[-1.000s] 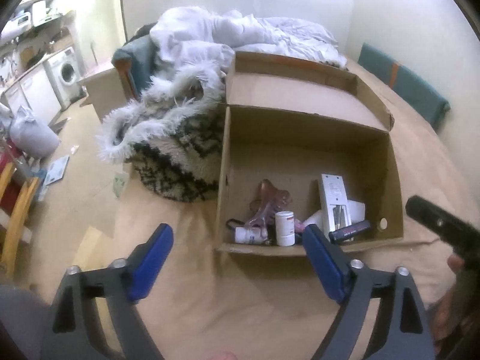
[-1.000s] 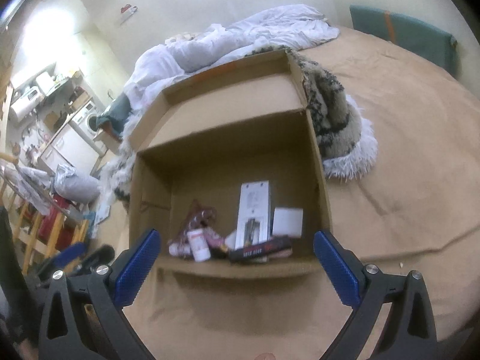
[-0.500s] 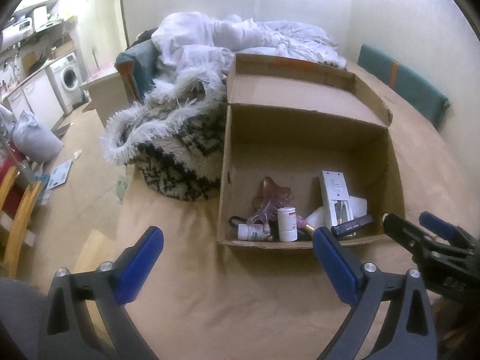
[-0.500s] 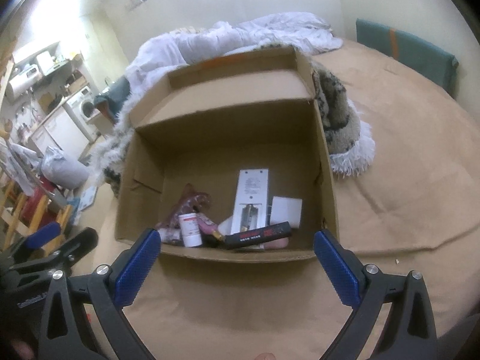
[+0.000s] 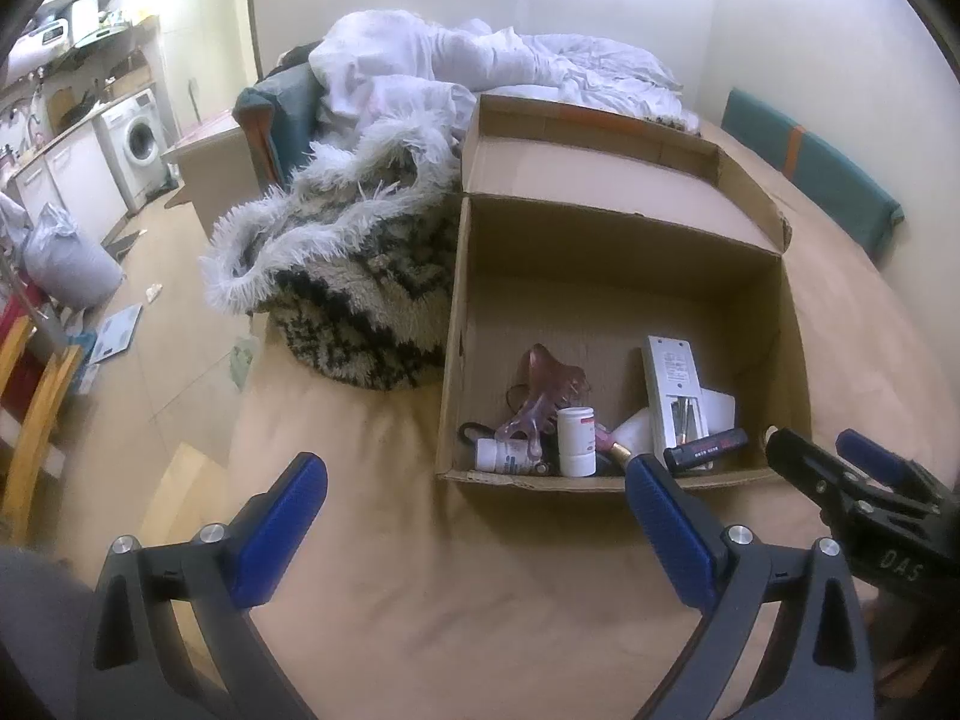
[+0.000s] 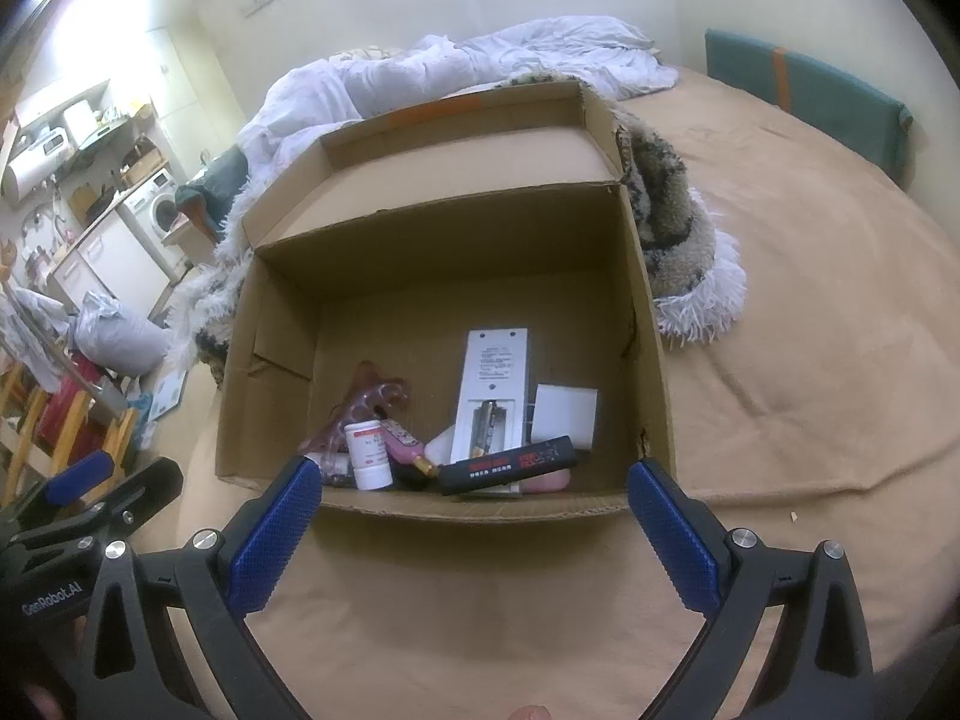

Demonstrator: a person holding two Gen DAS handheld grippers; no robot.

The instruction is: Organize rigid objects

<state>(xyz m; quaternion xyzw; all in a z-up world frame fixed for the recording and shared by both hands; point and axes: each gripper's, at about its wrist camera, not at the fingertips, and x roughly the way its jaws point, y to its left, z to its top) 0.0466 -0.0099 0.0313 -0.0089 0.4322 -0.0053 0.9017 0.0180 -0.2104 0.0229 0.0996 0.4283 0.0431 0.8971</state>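
The cardboard box (image 6: 651, 360) sits open on the tan bedcover (image 6: 810, 330), its far flap (image 5: 600, 168) standing up. All the small things lie crowded against its near wall: a white remote (image 6: 492, 384) with its battery bay uncovered, a black stick (image 6: 507, 467) across the remote's lower end, a white bottle (image 6: 372, 456), a pink clip (image 6: 372, 402) and a white card (image 6: 564, 414). The back half of the box floor is bare. A shaggy blanket (image 5: 348, 294) presses against the box's left wall; the cover to the right and in front lies open.

The left gripper (image 5: 474, 525) hangs before the near wall, jaws wide apart and empty. The right gripper (image 6: 474, 525) does likewise, wide open with nothing between its fingers.

A second ago the left jaws stood slightly narrower, and only a black tip of the right gripper showed at the left camera's edge; now its fingers reach in beside the box's near right corner.
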